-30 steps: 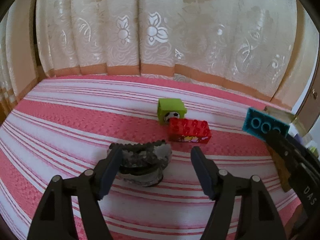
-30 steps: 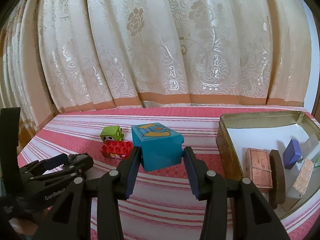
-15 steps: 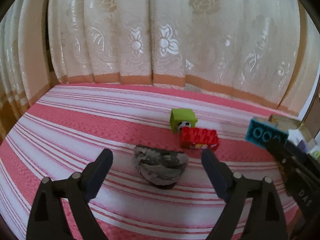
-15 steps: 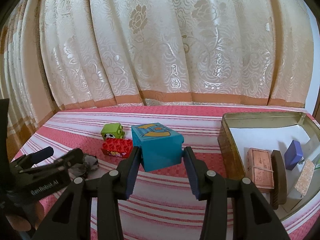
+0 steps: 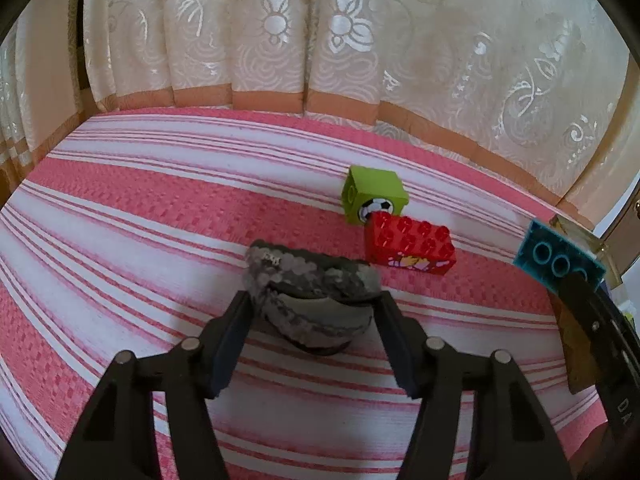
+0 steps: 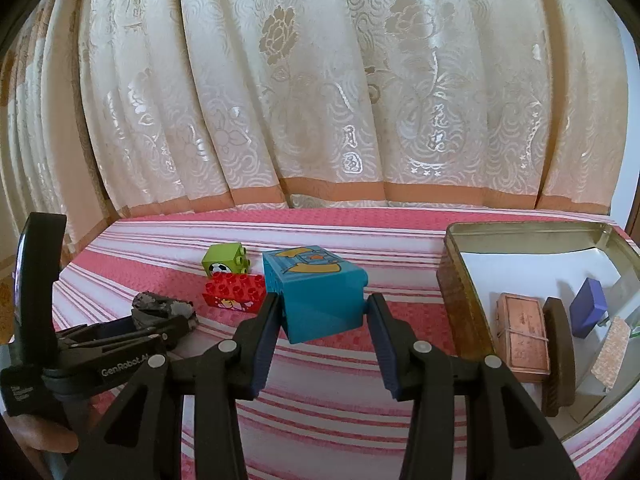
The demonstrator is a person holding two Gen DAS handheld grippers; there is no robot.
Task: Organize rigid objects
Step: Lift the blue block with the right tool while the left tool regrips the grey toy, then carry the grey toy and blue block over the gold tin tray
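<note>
The left gripper (image 5: 314, 312) is partly closed around a grey sequined object (image 5: 312, 288), and both finger pads touch its two sides. The object rests on the pink striped cloth (image 5: 120, 240), near the middle of it. It is not clear from the pictures if the object is lifted or only pinched in place.

The right gripper (image 6: 322, 312) has its fingers narrowed onto a teal block (image 6: 316, 292) and holds it by the left and right faces. The block is tilted and sits above the cloth, with yellow and orange print on its top face. In the left wrist view the same teal block (image 5: 558, 258) shows its round hollow underside near the right edge of the cloth.

A green block with a football picture (image 5: 374, 194) and a red studded block (image 5: 410, 244) lie touching each other towards the far side of the cloth, just behind the grey object.

At the right edge of the cloth stands an open metal tin (image 6: 456, 280). Inside it are a copper-coloured bar (image 6: 522, 336), a dark brown disc (image 6: 560, 360) standing on its edge beside the bar, and a purple block (image 6: 590, 306).

A cream curtain (image 6: 320, 100) hangs behind the far edge.
</note>
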